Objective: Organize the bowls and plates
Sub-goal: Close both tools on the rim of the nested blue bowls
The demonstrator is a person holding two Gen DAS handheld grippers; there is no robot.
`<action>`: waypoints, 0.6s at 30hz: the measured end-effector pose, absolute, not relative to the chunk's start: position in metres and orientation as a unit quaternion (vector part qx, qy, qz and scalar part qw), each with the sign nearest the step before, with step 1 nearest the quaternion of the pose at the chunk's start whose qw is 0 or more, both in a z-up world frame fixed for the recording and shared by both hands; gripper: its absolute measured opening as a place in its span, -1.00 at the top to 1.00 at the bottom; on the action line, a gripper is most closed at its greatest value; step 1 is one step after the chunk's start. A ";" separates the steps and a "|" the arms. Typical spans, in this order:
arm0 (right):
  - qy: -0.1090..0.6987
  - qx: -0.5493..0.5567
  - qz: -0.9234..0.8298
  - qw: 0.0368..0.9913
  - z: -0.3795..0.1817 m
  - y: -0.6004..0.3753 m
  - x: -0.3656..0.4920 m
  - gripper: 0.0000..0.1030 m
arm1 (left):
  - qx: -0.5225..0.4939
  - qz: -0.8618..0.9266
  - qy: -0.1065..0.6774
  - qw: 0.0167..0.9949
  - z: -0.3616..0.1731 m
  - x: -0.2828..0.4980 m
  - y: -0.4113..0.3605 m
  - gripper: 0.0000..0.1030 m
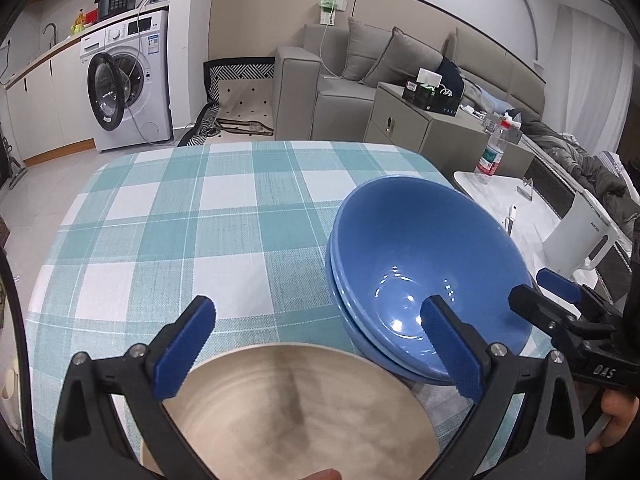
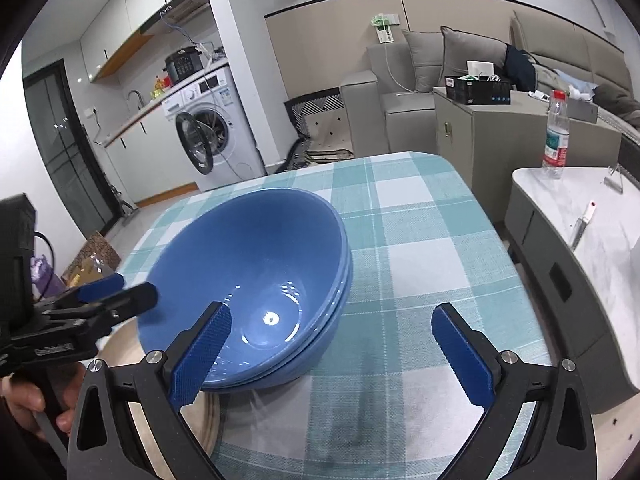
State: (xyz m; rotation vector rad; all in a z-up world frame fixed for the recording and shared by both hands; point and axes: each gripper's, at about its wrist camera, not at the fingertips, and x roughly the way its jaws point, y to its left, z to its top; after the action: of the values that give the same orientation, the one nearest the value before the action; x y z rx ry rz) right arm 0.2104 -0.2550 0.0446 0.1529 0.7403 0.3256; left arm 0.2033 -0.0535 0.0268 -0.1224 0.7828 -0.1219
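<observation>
Resting on the teal-and-white checked tablecloth (image 2: 432, 264) is a stack of blue bowls (image 2: 256, 280), nested one in another and tipped so the opening leans toward the near side; the stack's near edge sits on or just over the rim of a beige plate (image 1: 288, 412), which lies at the table's near edge. The left gripper (image 1: 320, 344) hangs over that plate with its jaws spread wide and nothing clamped between them, its right-hand finger (image 1: 452, 344) in front of the bowls' near wall. The right gripper (image 2: 332, 356) is also released, its jaws wide apart: one finger (image 2: 200, 356) lies across the stack's rim, the other stands over bare cloth, neither pressing on anything. Beyond the table stand a washing machine (image 1: 128, 84) with its door open and a grey sofa (image 1: 360, 76). Beside the table, a low white side table (image 2: 592, 216) carries a plastic water bottle (image 2: 556, 136).
</observation>
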 end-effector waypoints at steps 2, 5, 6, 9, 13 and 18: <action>0.365 0.084 0.164 0.913 0.041 -0.255 0.212 -0.98 | -0.058 -0.060 0.385 0.919 0.024 0.205 -0.055 -1.00; 0.371 0.092 0.172 0.908 0.036 -0.254 0.214 -0.98 | -0.059 -0.063 0.389 0.917 0.021 0.208 -0.058 -1.00; 0.372 0.094 0.175 0.907 0.035 -0.253 0.214 -0.97 | -0.058 -0.062 0.391 0.916 0.020 0.209 -0.059 -1.00; 0.375 0.100 0.180 0.904 0.032 -0.252 0.215 -0.90 | -0.055 -0.067 0.395 0.914 0.018 0.211 -0.064 -0.99; 0.384 0.111 0.189 0.897 0.027 -0.250 0.218 -0.62 | -0.053 -0.077 0.397 0.913 0.016 0.212 -0.068 -0.93; 0.386 0.122 0.200 0.892 0.025 -0.249 0.218 -0.56 | -0.063 -0.098 0.404 0.907 0.014 0.214 -0.071 -0.57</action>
State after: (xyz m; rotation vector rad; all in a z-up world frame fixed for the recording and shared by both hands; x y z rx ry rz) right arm 0.2182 -0.2486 0.0253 0.2527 0.8000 0.4152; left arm 0.2144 -0.0708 0.0137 -0.1308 0.8338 -0.2015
